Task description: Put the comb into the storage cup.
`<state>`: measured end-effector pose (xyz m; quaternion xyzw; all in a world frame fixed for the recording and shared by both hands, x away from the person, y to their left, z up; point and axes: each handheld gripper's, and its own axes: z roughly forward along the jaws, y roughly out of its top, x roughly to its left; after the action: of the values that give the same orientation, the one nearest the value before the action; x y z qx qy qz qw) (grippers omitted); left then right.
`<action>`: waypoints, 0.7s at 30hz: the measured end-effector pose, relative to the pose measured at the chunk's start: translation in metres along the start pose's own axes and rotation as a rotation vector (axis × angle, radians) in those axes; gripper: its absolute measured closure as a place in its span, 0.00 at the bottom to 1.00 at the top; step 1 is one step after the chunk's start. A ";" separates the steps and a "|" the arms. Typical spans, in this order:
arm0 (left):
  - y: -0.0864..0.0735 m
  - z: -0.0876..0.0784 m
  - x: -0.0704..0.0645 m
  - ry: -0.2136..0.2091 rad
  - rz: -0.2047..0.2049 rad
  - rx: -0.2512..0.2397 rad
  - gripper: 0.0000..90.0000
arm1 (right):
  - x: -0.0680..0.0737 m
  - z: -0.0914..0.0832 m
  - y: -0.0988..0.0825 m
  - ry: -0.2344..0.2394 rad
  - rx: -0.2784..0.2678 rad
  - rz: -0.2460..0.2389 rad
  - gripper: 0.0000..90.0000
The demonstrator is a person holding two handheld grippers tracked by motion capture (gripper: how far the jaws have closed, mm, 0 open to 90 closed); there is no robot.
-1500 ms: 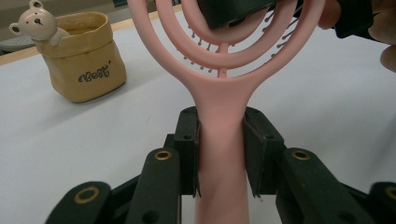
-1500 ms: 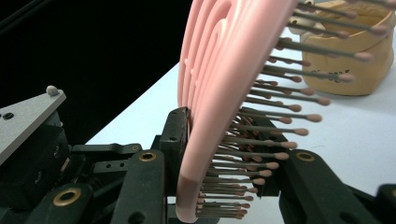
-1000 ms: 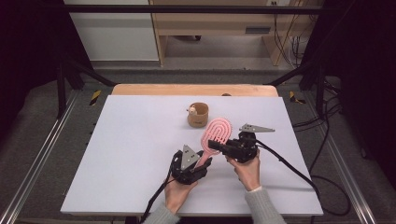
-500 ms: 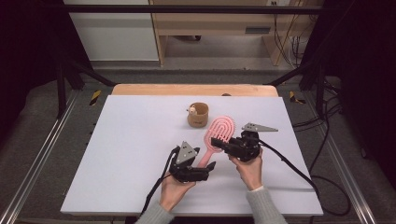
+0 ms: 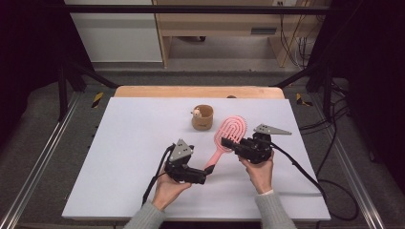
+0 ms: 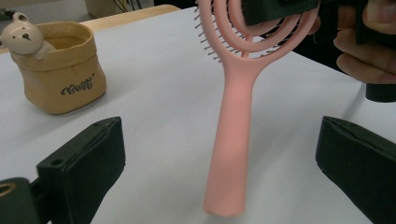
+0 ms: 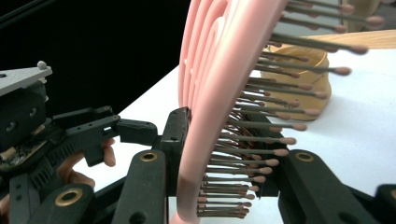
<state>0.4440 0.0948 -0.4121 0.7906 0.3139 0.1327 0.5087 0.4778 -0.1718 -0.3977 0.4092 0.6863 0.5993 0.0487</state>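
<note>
A pink hairbrush [image 5: 224, 138] lies slantwise over the white table [image 5: 133, 143], head far, handle near. My right gripper [image 5: 237, 145] is shut on the head; in the right gripper view its jaws clamp the looped rim and bristles [image 7: 219, 79]. My left gripper [image 5: 206, 175] sits at the handle's end. Its jaws have just been opening and stand wide in the left gripper view, with the handle [image 6: 233, 140] between them and untouched. I cannot tell whether the handle tip rests on the table.
A tan fabric cup [image 5: 203, 117] with a small bear on its rim stands just beyond the brush head, seen near in the left gripper view [image 6: 60, 74]. A wooden strip [image 5: 191, 91] borders the table's far edge. Cables trail off to the right.
The left gripper's jaws have opened off the brush handle and the hand has drawn back a little toward me. The right gripper keeps its hold on the brush head.
</note>
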 end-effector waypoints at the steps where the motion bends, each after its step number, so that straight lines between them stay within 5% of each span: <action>1: 0.000 -0.002 0.002 0.007 0.002 0.003 0.01 | 0.000 -0.001 0.000 -0.004 -0.005 -0.004 0.72; 6: -0.002 -0.012 0.012 0.055 0.006 0.017 0.01 | -0.001 -0.007 0.003 -0.012 -0.022 -0.005 0.72; 21: -0.016 -0.037 0.042 0.095 -0.033 0.007 0.01 | -0.006 -0.015 0.006 -0.042 -0.040 -0.017 0.72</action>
<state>0.4509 0.1521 -0.4141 0.7798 0.3512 0.1605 0.4928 0.4760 -0.1875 -0.3912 0.4149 0.6763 0.6038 0.0765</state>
